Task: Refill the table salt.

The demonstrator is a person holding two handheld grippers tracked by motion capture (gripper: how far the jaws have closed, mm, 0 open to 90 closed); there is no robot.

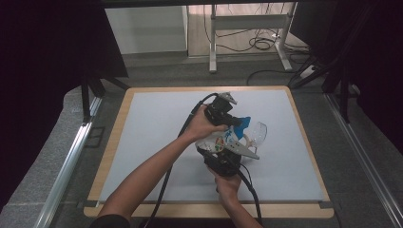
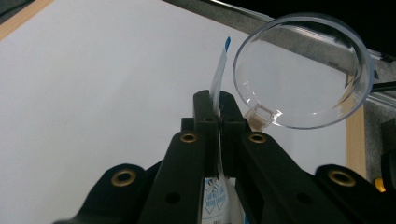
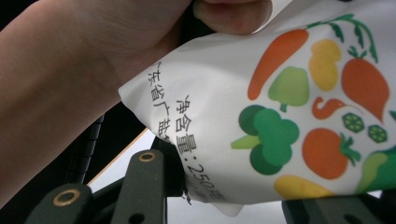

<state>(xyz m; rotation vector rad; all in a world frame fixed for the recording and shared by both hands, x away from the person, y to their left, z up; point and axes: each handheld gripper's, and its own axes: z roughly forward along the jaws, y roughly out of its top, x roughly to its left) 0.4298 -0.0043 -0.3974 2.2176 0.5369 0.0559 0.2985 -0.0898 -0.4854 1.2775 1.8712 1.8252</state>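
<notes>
pouch cropped, its contents perhaps hidden

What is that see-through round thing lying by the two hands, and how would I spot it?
Start at the pale grey table with its wooden rim and look near its middle, where the two hands meet around a white bag printed with vegetables. Just to the right of the bag lies the clear plastic cup. It is the one transparent thing there, with a round rim you can see the table through.
</notes>
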